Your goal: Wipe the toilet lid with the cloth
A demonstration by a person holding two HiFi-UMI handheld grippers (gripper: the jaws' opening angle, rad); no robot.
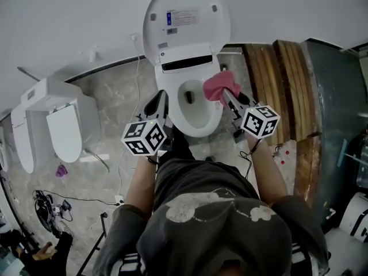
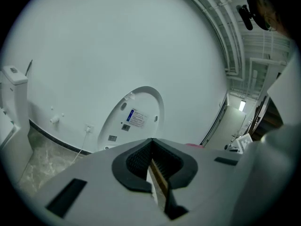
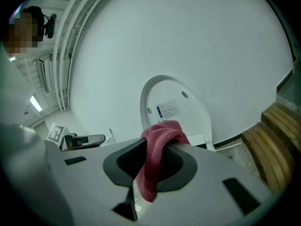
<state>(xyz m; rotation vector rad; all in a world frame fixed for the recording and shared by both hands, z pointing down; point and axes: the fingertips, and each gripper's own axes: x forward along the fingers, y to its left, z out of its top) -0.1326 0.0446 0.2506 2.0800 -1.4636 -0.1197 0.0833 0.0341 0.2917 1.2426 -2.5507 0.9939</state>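
Left gripper (image 1: 160, 101) (image 2: 151, 145): fingers fully closed on each other, nothing between them. Right gripper (image 1: 228, 95) (image 3: 157, 150): fingers clamped on the pink cloth (image 1: 221, 85) (image 3: 159, 147). The cloth bunches over the fingertips, and a tail hangs down between the fingers toward the camera. The toilet lid (image 1: 185, 17) (image 2: 134, 119) (image 3: 175, 106) stands raised against the white wall (image 1: 69, 27), straight ahead of both sets of fingers. Its inner face is toward them, and the printed label (image 1: 183, 18) (image 3: 167, 110) is visible on it. In the head view the cloth sits at the right fingertips, over the right rim of the open toilet bowl (image 1: 194, 111) near the hinge end. It is short of the lid face, with no contact visible. The left fingertips sit over the bowl's left rim, level with the right ones, with the bowl between the two grippers. Both grippers point forward and slightly down. The marker cubes (image 1: 144, 137) (image 1: 260, 121) are behind the fingers, toward the person, whose forearms (image 1: 141, 183) run back from them. The right gripper view also catches the left gripper off to the left of its own fingers, empty. A second toilet (image 1: 63, 128) stands well off to the left of the left fingers on the marbled tile floor (image 1: 115, 96). Stacked wooden planks (image 1: 282, 79) (image 3: 270, 131) lie to the right of the right fingers.
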